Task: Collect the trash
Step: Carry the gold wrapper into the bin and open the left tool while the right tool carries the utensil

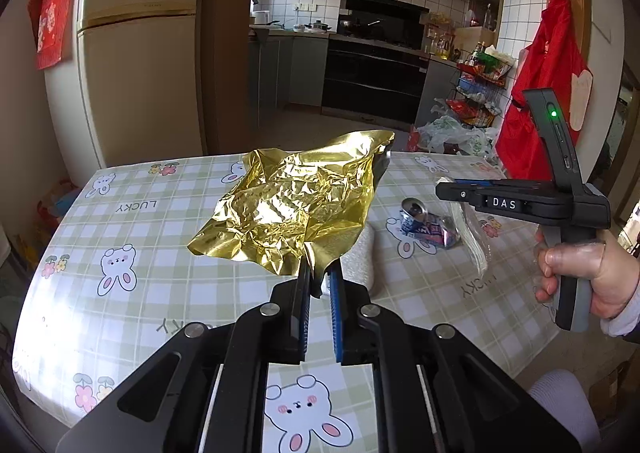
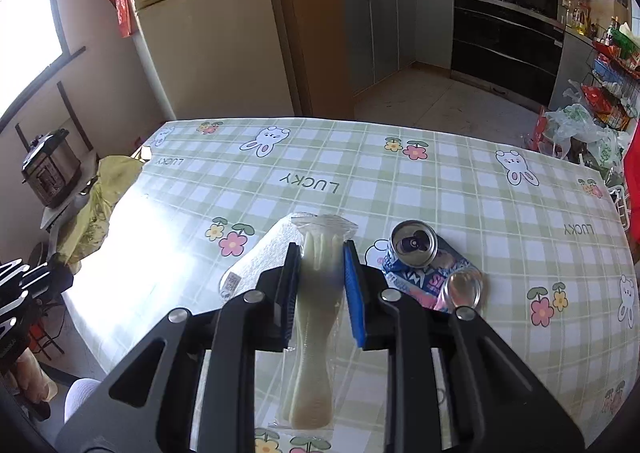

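- The gold foil wrapper [image 1: 292,209] you have is crumpled and shiny. It is pinched at its lower corner and fans out flat, lifted clear above the table.
- The wrapped plastic cutlery [image 2: 316,293] you have is pale, sealed in a clear sleeve, its fork tines pointing away from you, held off the table.
- The crushed can [image 2: 428,269] lies on its side on the checked cloth; it is blue and pink with a silver top and an open mouth.
- The folded white paper towel [image 2: 260,261] lies flat to the left of the can.
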Motion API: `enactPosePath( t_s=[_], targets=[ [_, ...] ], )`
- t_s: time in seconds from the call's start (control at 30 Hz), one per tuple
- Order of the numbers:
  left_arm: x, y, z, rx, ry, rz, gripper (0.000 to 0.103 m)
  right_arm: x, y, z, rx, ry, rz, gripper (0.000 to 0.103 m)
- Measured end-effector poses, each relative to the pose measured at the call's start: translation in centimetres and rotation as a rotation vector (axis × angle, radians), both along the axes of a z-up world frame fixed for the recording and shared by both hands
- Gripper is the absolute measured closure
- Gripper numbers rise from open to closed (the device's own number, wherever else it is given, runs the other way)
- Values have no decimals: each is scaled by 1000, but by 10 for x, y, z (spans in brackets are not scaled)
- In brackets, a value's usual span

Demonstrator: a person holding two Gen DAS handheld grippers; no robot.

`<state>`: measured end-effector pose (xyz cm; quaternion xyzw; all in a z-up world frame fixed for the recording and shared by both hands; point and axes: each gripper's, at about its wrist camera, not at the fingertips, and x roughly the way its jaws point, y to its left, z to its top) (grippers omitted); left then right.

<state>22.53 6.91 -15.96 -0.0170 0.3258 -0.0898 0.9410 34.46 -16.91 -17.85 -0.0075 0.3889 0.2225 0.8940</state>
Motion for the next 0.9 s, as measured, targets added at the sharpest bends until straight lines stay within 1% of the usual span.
enactPosePath(
  t_s=[0.17,0.37,0.57,0.8,0.9],
  targets=[
    [-36,-10,7,-33,16,-24,94,-51,-21,15,76,-18,-6,78],
    [-81,-23,3,-83,66,-54,94,-117,-43,24,169,-48,-31,78],
    [-129,-35,-11,-110,117,-61,94,-178,-61,27,207,-95,-57,78],
    [-180,-45,-36,-229,218,-57,93,-234,-77,24,238,-127,-70,78],
    [-195,-53,-40,-219,235,-74,93,-249,-82,25,248,-133,-70,78]
  ],
)
